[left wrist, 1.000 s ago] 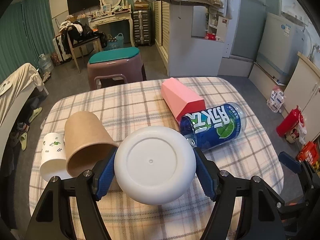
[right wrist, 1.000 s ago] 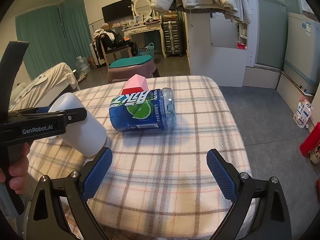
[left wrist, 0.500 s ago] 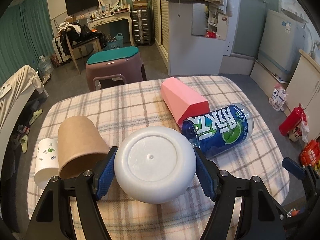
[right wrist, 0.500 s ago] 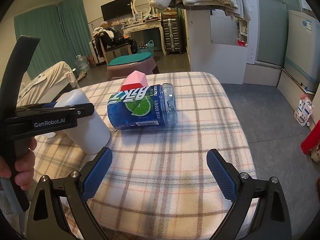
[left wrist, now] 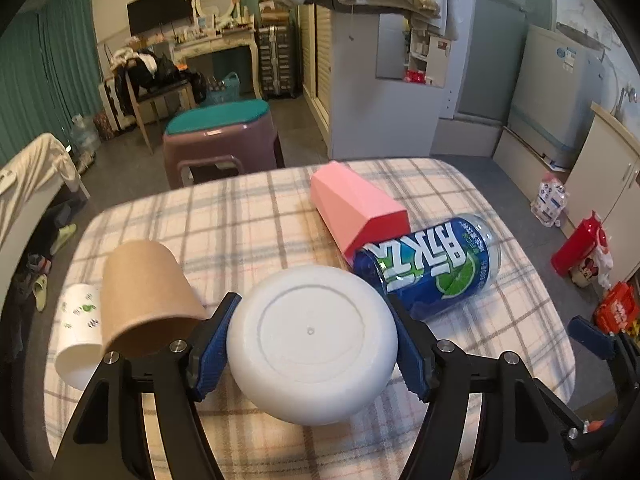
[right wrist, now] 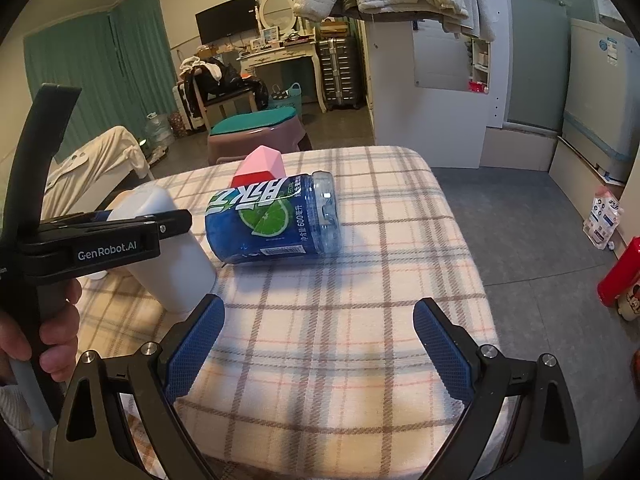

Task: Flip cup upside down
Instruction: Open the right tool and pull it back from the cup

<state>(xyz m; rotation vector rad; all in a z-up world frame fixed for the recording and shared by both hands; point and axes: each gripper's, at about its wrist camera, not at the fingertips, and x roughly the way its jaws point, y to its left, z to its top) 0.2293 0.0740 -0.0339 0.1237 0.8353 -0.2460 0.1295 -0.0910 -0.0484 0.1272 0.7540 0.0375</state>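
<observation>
My left gripper (left wrist: 313, 346) is shut on a plain white cup (left wrist: 312, 344), whose round base faces the camera. In the right wrist view the same white cup (right wrist: 172, 256) is tilted, mouth down and near the checked tablecloth (right wrist: 340, 340), with the left gripper (right wrist: 116, 240) clamped across it. My right gripper (right wrist: 318, 344) is open and empty, low over the table's front right part.
A blue transparent cup (left wrist: 432, 264) with a lime label lies on its side, touching a pink cup (left wrist: 356, 204) behind it. A brown paper cup (left wrist: 140, 292) and a white patterned cup (left wrist: 78, 328) lie at the left. A purple stool (left wrist: 220, 140) stands beyond the table.
My left gripper has tilted further down and lowered the white cup's mouth toward the tablecloth. The right gripper has stayed open and nearly still.
</observation>
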